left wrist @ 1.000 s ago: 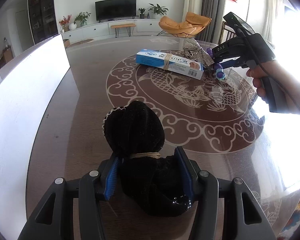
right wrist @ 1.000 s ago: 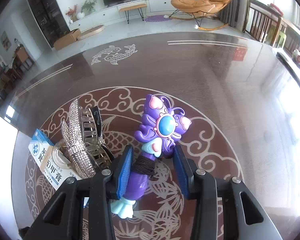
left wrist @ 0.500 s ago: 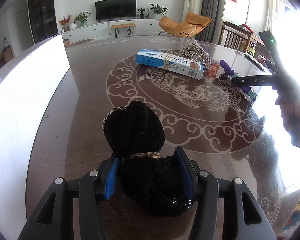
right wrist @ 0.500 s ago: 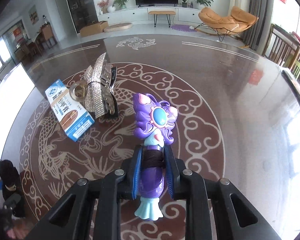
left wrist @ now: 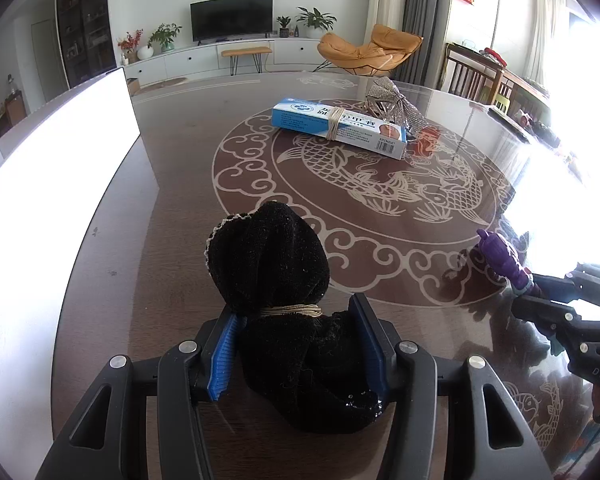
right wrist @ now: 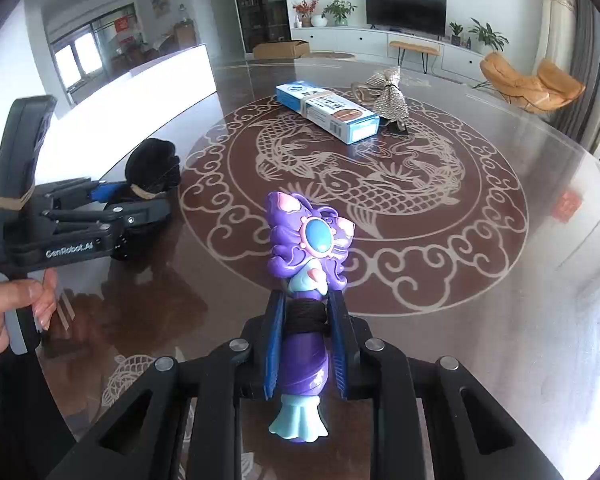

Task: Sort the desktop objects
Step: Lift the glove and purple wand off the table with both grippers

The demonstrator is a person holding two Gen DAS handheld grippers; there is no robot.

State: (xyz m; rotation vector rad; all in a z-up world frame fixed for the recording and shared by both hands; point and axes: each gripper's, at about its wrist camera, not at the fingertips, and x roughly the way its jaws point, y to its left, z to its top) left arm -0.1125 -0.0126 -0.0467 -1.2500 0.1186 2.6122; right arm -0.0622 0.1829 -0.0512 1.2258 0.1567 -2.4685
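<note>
Right wrist view: the table (right wrist: 520,280) carries a box (right wrist: 328,112) and bow clip (right wrist: 388,96) far off. Left tongs (left wrist: 296,354) pinch a soft black pouch (left wrist: 272,264) below its tie — light, squashy. Right tongs (right wrist: 305,344) clamp the toy (right wrist: 306,248) at its waist — stiff, probably slippery plastic.

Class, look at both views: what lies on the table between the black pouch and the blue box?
Nothing. In the left wrist view, only bare patterned table separates the black pouch from the blue box; the right wrist view agrees.
</note>
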